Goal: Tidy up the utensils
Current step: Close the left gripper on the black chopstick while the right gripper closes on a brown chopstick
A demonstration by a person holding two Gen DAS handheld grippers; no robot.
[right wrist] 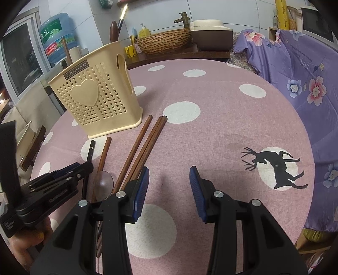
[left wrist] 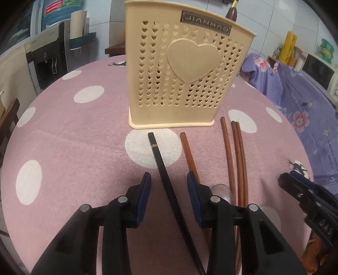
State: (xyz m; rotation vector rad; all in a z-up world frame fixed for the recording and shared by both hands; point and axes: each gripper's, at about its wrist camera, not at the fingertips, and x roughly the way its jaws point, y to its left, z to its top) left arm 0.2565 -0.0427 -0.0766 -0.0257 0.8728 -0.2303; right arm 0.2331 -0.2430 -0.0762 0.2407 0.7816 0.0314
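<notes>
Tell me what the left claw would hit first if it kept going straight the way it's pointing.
Probably the black chopstick, lying on the tablecloth between the open left claw fingers. Past it stands the cream utensil holder, though depth is hard to judge here.

Dim, soft, perhaps edge-warped frames

water jug (right wrist: 56, 33), woven basket (right wrist: 166, 41), purple floral cloth (right wrist: 295, 69)

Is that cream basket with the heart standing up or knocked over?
Upright. The cream basket stands on its flat base on the dotted tablecloth, opening upward, with a dark handle poking above its rim.
</notes>
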